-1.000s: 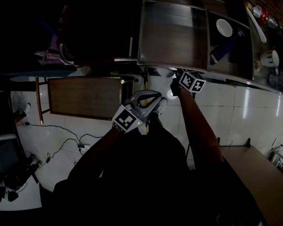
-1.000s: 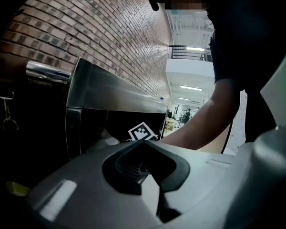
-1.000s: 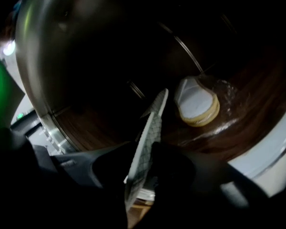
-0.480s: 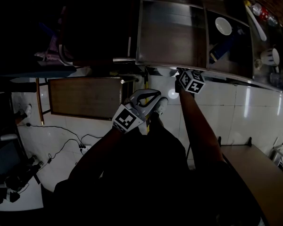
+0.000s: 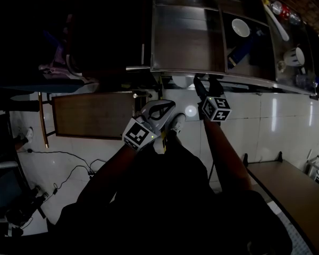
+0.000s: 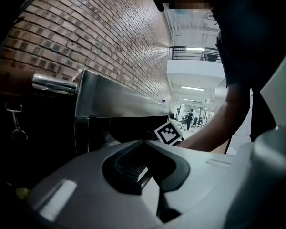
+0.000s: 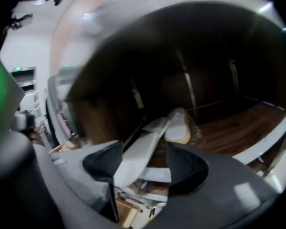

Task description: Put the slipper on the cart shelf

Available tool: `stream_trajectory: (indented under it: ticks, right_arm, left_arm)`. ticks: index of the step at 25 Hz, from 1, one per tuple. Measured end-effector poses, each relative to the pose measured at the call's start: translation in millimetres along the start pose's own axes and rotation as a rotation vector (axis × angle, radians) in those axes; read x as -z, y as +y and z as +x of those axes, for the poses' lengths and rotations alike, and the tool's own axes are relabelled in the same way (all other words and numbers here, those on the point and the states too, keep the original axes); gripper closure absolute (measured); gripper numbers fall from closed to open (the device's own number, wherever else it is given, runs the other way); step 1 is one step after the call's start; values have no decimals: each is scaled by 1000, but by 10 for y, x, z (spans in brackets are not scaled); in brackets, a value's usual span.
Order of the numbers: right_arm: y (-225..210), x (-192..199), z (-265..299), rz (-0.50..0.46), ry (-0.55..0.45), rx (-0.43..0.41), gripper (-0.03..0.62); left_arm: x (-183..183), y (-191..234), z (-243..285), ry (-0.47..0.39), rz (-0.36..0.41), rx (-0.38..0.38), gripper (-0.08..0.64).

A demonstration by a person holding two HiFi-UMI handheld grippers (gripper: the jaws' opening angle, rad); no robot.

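White tile floor (image 5: 287, 121) and a brick wall (image 6: 100, 37) frame a dim workroom where a person bends over a steel cart (image 5: 202, 72). Left of both tools, a brown wooden panel (image 5: 95, 113) sits low, above the floor.

Nearest that panel, the left tongs (image 5: 167, 109) hang short of the cart's front edge, jaws pressed together with nothing between them, taking no part in the job.

Just to their right and further forward, the right tongs (image 5: 206, 85) reach under the cart's steel top, angled down toward the wooden lower shelf (image 7: 238, 128). Their jaws have just been opening and now stand spread wide. A pale flat strip (image 7: 133, 163) runs up between them, close to the left-hand pad; whether it belongs to the footwear or to the cart cannot be told, and neither pad is seen clamping it.

Directly beyond the open jaws lies the slipper (image 7: 178, 125), white with a tan sole edge, resting on that shelf and apart from both pads.

Beyond the right tongs, a bowl (image 5: 240, 27) sits in the cart's top tray.

By the look of it, the placing is done and the release step is ending. The next move calls for drawing the right tongs straight back out from under the steel top, jaws kept wide so they snag neither slipper nor strip.
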State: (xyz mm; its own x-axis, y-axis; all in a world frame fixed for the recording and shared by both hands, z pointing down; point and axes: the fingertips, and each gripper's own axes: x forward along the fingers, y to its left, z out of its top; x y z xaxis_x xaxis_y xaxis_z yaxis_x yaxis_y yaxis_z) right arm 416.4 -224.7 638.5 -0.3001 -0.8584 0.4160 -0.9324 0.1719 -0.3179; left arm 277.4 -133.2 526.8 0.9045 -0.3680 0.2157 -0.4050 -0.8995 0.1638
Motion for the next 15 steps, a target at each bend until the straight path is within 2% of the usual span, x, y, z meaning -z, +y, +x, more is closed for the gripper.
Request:
stream_trajectory:
  ticks: [7, 11, 15]
  right_arm:
    - [1113, -236, -624, -141, -65, -203, 316]
    - [1696, -381, -896, -220, -113, -257, 316]
    - [2289, -441, -1113, -258, -139, -304, 318]
  left_arm:
    - [-183, -90, -425, -47, 19, 37, 560]
    - [-256, -152, -811, -72, 26, 50, 560]
    - [-245, -209, -1243, -76, 41, 58, 560]
